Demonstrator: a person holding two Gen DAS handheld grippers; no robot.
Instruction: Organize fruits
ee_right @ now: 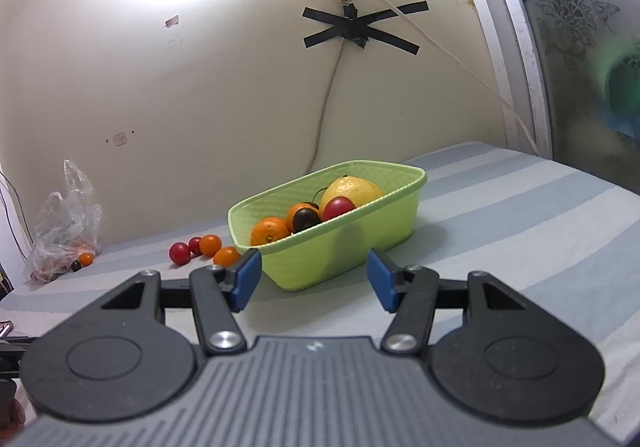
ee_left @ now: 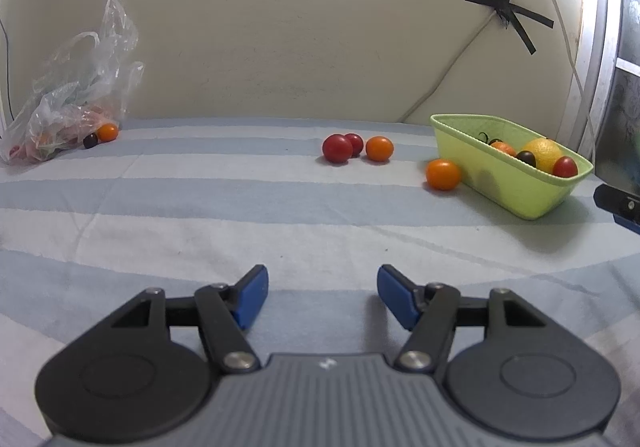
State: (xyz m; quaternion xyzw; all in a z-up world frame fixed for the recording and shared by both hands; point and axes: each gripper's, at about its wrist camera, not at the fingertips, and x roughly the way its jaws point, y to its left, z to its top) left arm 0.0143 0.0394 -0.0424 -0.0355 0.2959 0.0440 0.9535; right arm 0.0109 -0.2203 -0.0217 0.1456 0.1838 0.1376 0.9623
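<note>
Striped cloth (ee_right: pixel 500 207): green basket (ee_right: pixel 376 235) beyond the gaping right claw (ee_right: pixel 314 279).

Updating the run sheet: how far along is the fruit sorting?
Partly done. The green basket already holds a lemon, an orange and a few small tomatoes. Nothing is in hand: the left gripper and the right gripper both have open, empty jaws. Left: four loose tomatoes on the striped sheet, one right by the basket, plus two beside the plastic bag and whatever is inside it.
</note>
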